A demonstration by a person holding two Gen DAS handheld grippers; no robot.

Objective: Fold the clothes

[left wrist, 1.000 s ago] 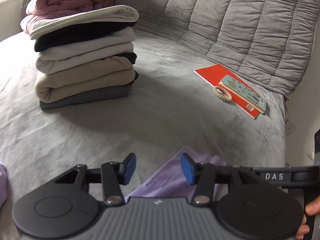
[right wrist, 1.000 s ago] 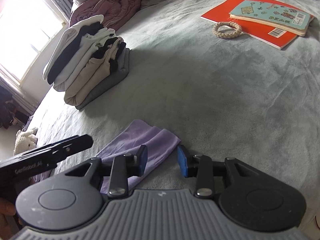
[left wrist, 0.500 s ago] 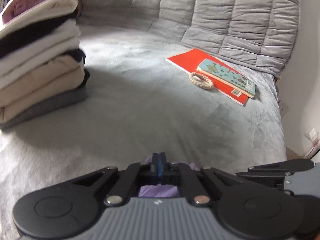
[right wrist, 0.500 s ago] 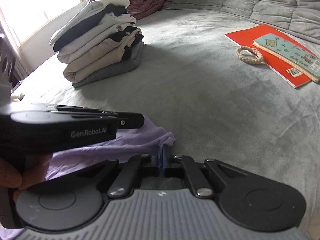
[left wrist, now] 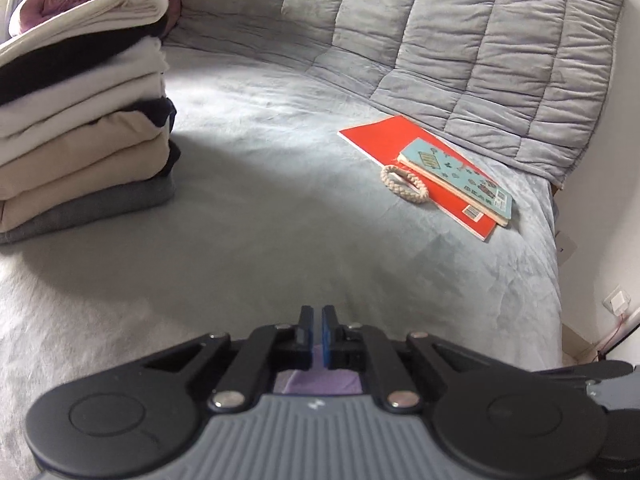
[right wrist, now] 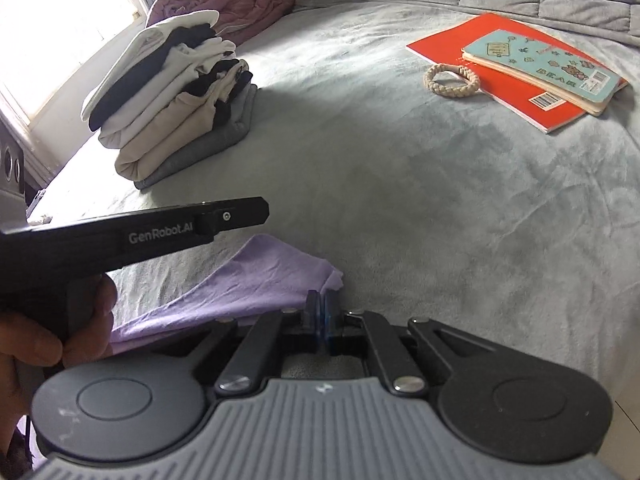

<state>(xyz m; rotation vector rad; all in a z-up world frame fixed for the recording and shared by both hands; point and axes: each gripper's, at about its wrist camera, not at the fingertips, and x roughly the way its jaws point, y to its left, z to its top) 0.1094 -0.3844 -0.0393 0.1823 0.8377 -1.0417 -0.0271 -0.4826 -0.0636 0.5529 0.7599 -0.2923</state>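
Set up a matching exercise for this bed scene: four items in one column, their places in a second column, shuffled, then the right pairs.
Items
1. braided bracelet
2. teal notebook
3. purple garment
4. grey folded garment

Places
A. bottom of the clothes stack
B. lying on the red notebook
C. flat on the bed just ahead of the grippers
D. beside the red notebook's edge

Pairs: 1-D, 2-B, 3-C, 4-A

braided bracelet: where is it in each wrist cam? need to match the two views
Left wrist: braided bracelet right of centre, mid-height, on the grey bedcover, touching the red notebook's near-left edge.
Right wrist: same bracelet upper right, at the red notebook's left edge.
Shared landmark: the teal booklet lying on the red notebook.
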